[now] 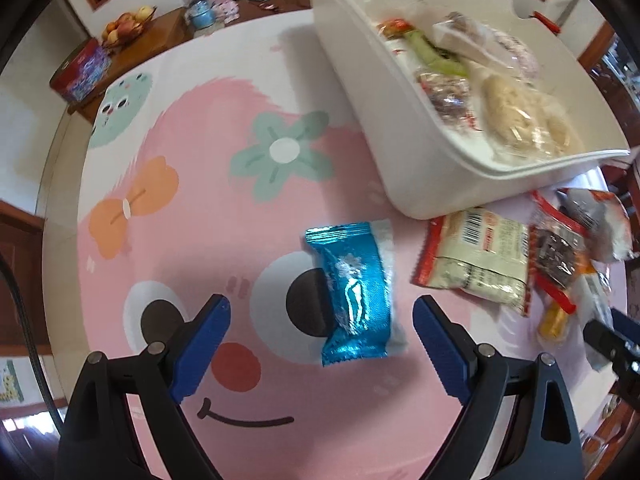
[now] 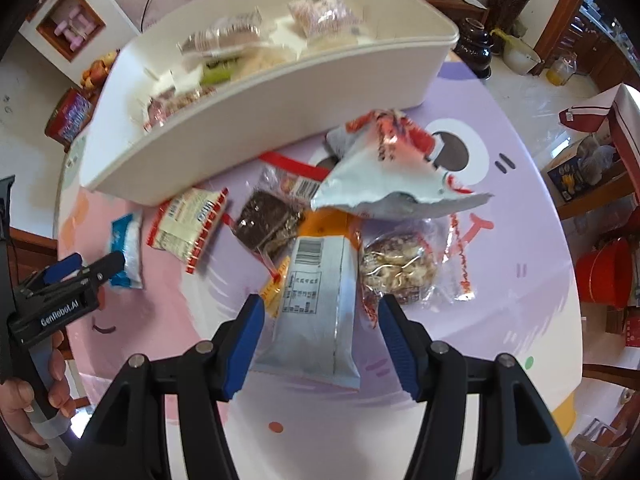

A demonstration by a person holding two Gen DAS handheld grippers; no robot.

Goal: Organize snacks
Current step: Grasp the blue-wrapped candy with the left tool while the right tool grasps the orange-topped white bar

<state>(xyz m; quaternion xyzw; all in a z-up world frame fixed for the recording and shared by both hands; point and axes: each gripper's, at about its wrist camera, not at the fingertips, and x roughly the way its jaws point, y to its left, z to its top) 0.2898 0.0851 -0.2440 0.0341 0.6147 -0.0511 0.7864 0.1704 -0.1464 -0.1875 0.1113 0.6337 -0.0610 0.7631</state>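
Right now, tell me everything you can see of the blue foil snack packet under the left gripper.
The blue foil packet is a small shiny pillow-style wrapper with crimped ends, a pale print on its face and a white edge along one side. It looks sealed. It lies flat on the pink cartoon table cover, apart from the white bin and the other loose snacks. The left gripper straddles it with jaws open, pads not touching it.
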